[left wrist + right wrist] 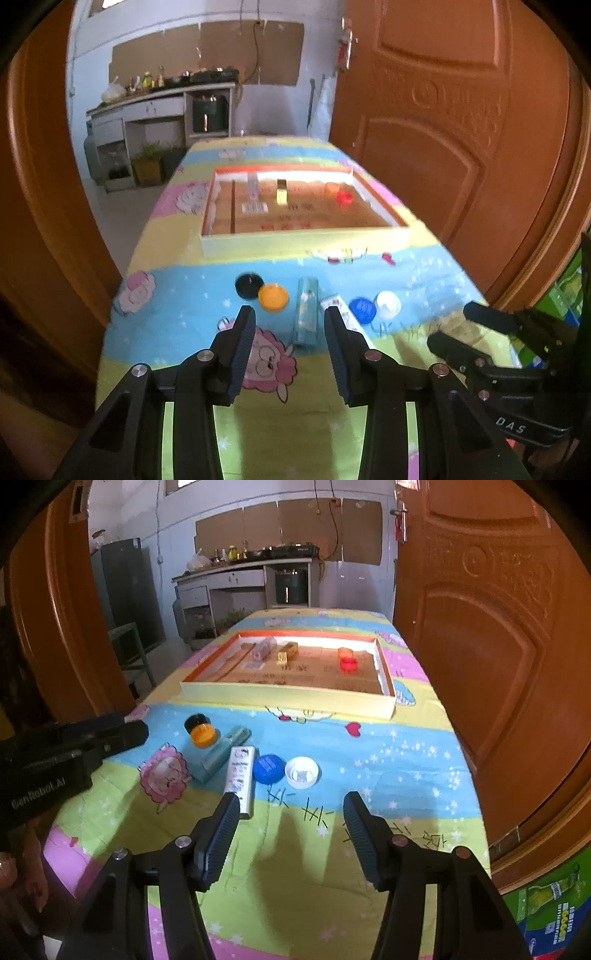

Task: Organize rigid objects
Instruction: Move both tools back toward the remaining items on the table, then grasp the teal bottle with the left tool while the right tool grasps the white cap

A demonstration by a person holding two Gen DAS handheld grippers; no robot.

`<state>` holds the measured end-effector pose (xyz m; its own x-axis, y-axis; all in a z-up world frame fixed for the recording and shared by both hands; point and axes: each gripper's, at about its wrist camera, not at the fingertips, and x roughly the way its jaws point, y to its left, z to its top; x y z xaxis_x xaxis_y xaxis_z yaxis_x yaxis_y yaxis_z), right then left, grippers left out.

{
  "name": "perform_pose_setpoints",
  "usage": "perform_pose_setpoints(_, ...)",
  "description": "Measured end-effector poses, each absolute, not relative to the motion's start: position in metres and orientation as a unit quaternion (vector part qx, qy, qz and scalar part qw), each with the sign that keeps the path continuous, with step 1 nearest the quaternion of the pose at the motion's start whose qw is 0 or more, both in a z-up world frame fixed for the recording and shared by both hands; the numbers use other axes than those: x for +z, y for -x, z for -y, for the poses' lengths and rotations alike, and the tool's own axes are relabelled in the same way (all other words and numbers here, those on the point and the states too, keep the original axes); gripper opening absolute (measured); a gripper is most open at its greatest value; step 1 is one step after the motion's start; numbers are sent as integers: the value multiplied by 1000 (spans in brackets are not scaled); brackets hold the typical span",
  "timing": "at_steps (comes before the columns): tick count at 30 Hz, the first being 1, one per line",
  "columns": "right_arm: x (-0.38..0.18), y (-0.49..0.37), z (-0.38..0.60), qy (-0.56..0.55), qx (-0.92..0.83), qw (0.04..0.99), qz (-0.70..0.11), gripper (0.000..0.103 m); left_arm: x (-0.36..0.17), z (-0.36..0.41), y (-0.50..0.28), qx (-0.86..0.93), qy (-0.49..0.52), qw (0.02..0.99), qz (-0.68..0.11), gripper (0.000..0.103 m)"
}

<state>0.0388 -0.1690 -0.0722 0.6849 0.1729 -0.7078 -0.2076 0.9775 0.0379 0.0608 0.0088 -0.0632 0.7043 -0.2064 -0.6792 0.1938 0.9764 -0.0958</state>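
Observation:
On the cartoon tablecloth lie a black lid (pixel 247 285) (pixel 195 722), an orange lid (pixel 273 297) (pixel 204 735), a teal box (pixel 307 312) (pixel 221 754), a white box (pixel 241 775) (pixel 341 312), a blue lid (pixel 362 309) (pixel 269 769) and a white lid (pixel 388 304) (pixel 301 771). Behind them a shallow cardboard tray (pixel 295 242) (pixel 288 698) holds two small boxes and two orange-red lids. My left gripper (pixel 290 317) is open and empty just before the teal box. My right gripper (pixel 289 805) is open and empty, near the white lid.
Brown wooden doors (pixel 498 664) stand close on both sides of the table. A kitchen counter (pixel 240 576) with bottles is at the far wall. A green carton (pixel 554 904) sits low at the right.

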Motion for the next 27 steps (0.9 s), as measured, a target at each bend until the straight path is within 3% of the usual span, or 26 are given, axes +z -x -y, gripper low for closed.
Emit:
perform_pose_setpoints(11, -106, -64, 177, 24, 100, 906, -412, 58, -120, 10, -88, -144, 14, 889, -434, 40)
perform_pose_setpoints(22, -127, -96, 171, 38, 113, 896, -428, 58, -135, 11, -115, -161, 21, 883, -441, 39)
perform_pose_setpoints(24, -127, -102, 169, 42, 114, 895, -429, 58, -135, 11, -116, -162, 19, 883, -441, 37)
perform_pose_setpoints(27, -126, -111, 166, 45, 119, 893, -431, 57, -135, 13, -117, -155, 2, 886, -437, 26)
